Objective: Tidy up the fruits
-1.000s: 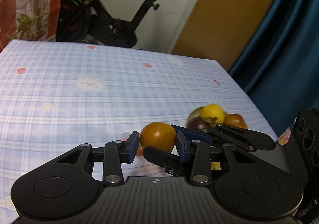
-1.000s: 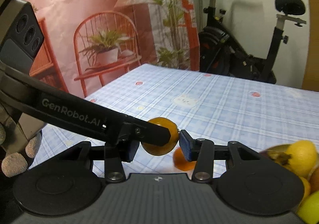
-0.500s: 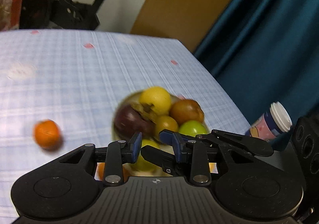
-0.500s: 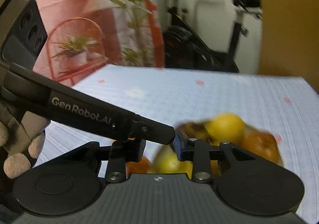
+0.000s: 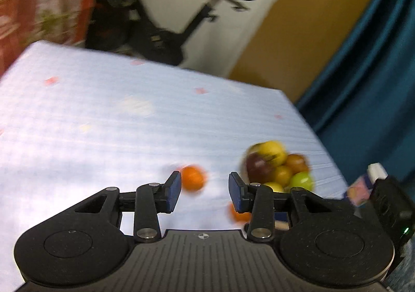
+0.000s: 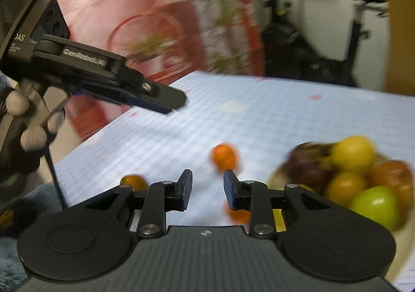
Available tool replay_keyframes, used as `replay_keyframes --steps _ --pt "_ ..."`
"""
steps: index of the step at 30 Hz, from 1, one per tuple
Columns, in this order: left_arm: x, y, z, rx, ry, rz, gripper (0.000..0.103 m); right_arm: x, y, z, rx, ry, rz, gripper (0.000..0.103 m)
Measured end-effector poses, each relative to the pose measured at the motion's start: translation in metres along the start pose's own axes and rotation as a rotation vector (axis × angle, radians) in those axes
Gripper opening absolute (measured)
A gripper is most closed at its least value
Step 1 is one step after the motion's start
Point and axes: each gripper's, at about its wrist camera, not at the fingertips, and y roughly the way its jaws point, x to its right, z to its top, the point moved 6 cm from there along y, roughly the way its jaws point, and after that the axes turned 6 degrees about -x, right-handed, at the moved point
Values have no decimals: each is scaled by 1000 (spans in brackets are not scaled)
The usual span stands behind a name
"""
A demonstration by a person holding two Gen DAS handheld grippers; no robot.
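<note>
A bowl (image 6: 275, 175) piled with several fruits, yellow, purple, orange and green, sits at the right of the checked tablecloth; it also shows in the left wrist view (image 5: 245, 159). An orange (image 5: 192, 178) lies loose on the cloth; it shows in the right wrist view too (image 6: 224, 156). A second orange (image 6: 238, 214) lies nearer, and a third (image 6: 133, 182) at the left edge. My left gripper (image 5: 204, 192) is open and empty, above the cloth. My right gripper (image 6: 208, 189) is open and empty.
A paper cup (image 5: 363, 187) stands right of the bowl. The left gripper's body (image 6: 109, 79) crosses the right wrist view at upper left. An exercise bike (image 5: 166, 19) stands beyond the table. A blue curtain (image 5: 368, 84) hangs at the right.
My left gripper held an orange fruit a second ago and carried it over the bowl; now it is open, empty and pulled back left. Both views have swung and are blurred.
</note>
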Motion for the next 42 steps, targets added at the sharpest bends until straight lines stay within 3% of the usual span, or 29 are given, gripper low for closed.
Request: replay_keyframes --steps 3,7,12,16,25,26,37,42 --pt "-25 -12 -21 -25 -36 46 43 -14 13 1 -33 -29 64 31" --pt "-54 -28 -47 -47 -118 85 54 -45 32 5 -79 -112 155 46" --pt "-72 -42 -74 -85 -180 67 54 -112 65 -6 -222 -342 318 52" --pt "-76 -48 -86 -73 -206 46 54 -132 81 -19 -303 -414 297 50" --pt "-69 -39 -96 -51 -205 -13 54 -108 74 -32 -387 -418 183 50" --pt "-67 -37 -97 -53 -203 -16 54 -106 73 -32 -385 -410 180 45" --pt "-43 1 -78 -109 -143 -50 54 -82 78 -20 -225 -363 86 45" --pt "-25 24 -73 -146 -111 -69 54 -76 73 -24 -178 -353 98 45"
